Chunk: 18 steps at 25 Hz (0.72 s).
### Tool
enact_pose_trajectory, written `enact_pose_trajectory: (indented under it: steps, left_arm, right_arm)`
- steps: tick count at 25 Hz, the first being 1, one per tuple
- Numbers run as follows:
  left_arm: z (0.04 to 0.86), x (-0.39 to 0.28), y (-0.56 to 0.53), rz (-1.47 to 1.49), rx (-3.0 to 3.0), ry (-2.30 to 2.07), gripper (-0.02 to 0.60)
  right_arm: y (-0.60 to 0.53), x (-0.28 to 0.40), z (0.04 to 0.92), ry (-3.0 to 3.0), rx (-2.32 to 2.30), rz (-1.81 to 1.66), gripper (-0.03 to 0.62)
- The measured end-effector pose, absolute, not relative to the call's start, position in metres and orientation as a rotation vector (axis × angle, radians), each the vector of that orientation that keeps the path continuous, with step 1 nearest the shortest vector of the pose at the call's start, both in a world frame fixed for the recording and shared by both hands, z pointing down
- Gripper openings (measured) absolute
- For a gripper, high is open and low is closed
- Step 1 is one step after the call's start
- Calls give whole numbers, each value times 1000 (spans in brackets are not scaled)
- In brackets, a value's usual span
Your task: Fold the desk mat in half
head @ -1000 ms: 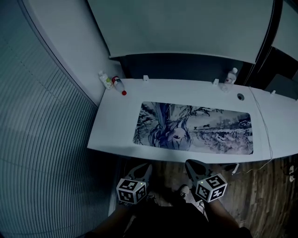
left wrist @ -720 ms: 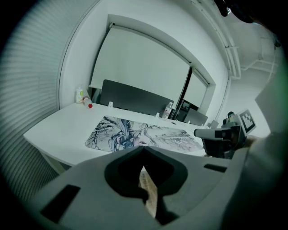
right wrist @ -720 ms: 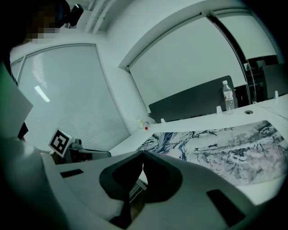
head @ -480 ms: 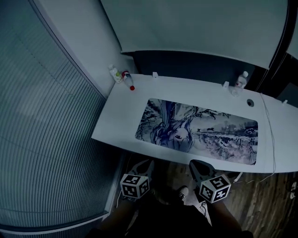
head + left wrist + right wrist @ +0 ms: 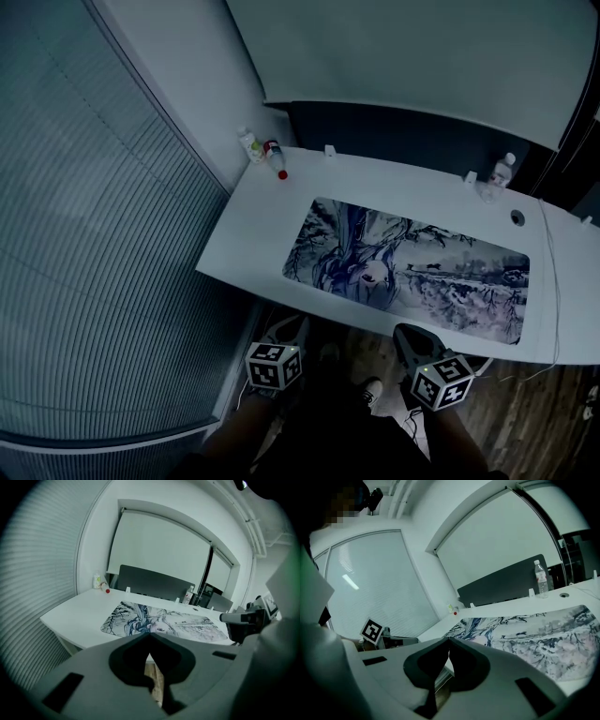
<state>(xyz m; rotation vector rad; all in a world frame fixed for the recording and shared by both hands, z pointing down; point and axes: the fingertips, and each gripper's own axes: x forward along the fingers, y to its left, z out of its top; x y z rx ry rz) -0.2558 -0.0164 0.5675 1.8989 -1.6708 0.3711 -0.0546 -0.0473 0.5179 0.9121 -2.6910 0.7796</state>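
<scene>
1. Head view: We look steeply down on a white desk [image 5: 251,239]. A long printed desk mat [image 5: 408,272] lies flat and unfolded on it, close to the near edge. Two small bottles [image 5: 262,150] sit at the back left corner and a water bottle [image 5: 503,171] stands at the back right. The left gripper [image 5: 289,326] and the right gripper [image 5: 405,334] hang just below the desk's near edge, over a wooden floor [image 5: 525,403]. Both are apart from the mat.
2. Left gripper view: Its fingers [image 5: 89,667] are pressed together at the tips with nothing between them. Beyond them we see the mat lying flat on the desk. Part of the right gripper shows at the right edge.
3. Right gripper view: Its fingers [image 5: 506,663] also meet at the tips and grip nothing. The mat spreads ahead and to the right. The left gripper's marker cube [image 5: 371,631] shows at the left, and the water bottle stands upright at the desk's far edge.
</scene>
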Motion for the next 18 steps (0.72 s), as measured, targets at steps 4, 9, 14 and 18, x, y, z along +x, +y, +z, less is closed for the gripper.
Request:
enact_pose_trajectory:
  steps: [4,9,14,18]
  left_arm:
    - [571,-271,-29,397,1880,-1694,5]
    - [587,-294,-50,443,1864,-1704,5]
    - [606,-316,-69,488,1843,-1709,6]
    - [616,-329,-85,509,1826,-1702,48]
  right_arm:
    - [-54,-60,517,-2684,920,796,23]
    - [-68,-62,518,-2647,978,789,23]
    - [-83,-66,524,-2608,1043,823,23]
    - [-90,-75,523,-2596,1052,827,23]
